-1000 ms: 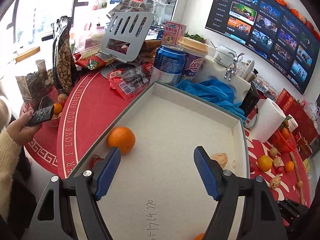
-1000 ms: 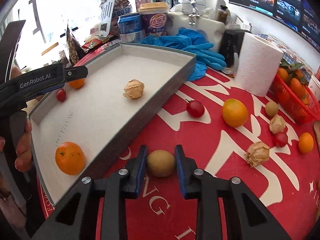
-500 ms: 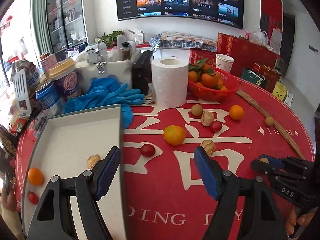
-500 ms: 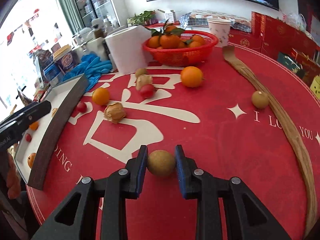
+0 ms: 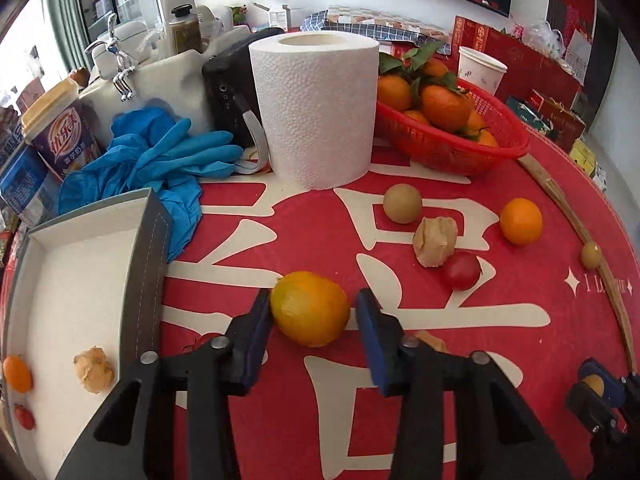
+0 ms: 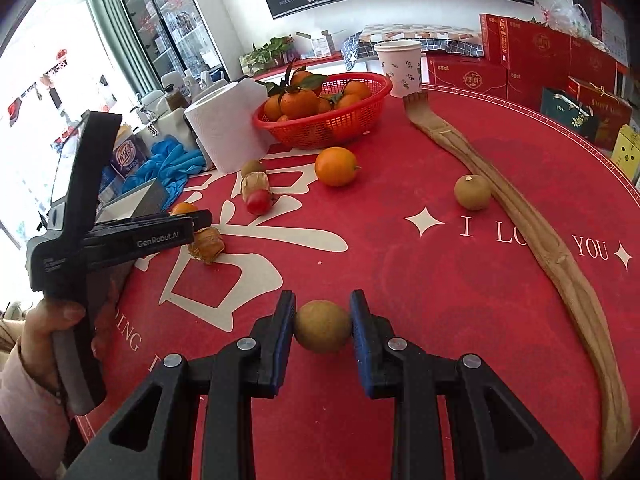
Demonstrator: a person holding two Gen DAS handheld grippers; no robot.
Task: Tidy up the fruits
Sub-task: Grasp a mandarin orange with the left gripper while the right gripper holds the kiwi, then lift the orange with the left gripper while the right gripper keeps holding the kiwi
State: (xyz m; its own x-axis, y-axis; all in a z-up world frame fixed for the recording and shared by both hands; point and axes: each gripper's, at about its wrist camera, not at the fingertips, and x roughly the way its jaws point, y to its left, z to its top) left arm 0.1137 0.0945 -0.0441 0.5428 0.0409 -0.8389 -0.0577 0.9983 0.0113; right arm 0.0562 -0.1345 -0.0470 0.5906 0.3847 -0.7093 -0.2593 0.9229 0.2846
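The left gripper [image 5: 311,310], black-armed with blue pads, has its jaws closing around a round yellow-orange citrus fruit [image 5: 310,308] that sits on the red round tablecloth with cream lettering [image 5: 500,360]; the left pad touches the fruit's side, while a thin gap shows at the right pad, so the squeeze is not complete. To the left of that fruit lies a shallow grey-walled box tray with a white floor [image 5: 146,280], holding a small orange [image 5: 17,373], a papery tan husked fruit [image 5: 94,368] and a tiny red tomato [image 5: 25,417]. Beyond the gripper stand a white paper towel roll [image 5: 316,108], a heap of blue rubber gloves [image 5: 160,160] and a red plastic mesh basket of leafy tangerines [image 5: 452,140]. Loose on the cloth nearby are a brownish round longan-like fruit [image 5: 402,203], another husked fruit [image 5: 435,240] touching a red cherry tomato [image 5: 461,270], and a small round orange [image 5: 521,221]. The right gripper [image 6: 323,330] pinches a dull brown-green round fruit [image 6: 323,330] between both blue pads, held above the cloth near the table's front edge. In the right wrist view a similar brown fruit [image 6: 472,191] rests beside a long curved wooden backscratcher [image 6: 540,240], and a hand [image 6: 44,332] grips the other tool's handle at the left.
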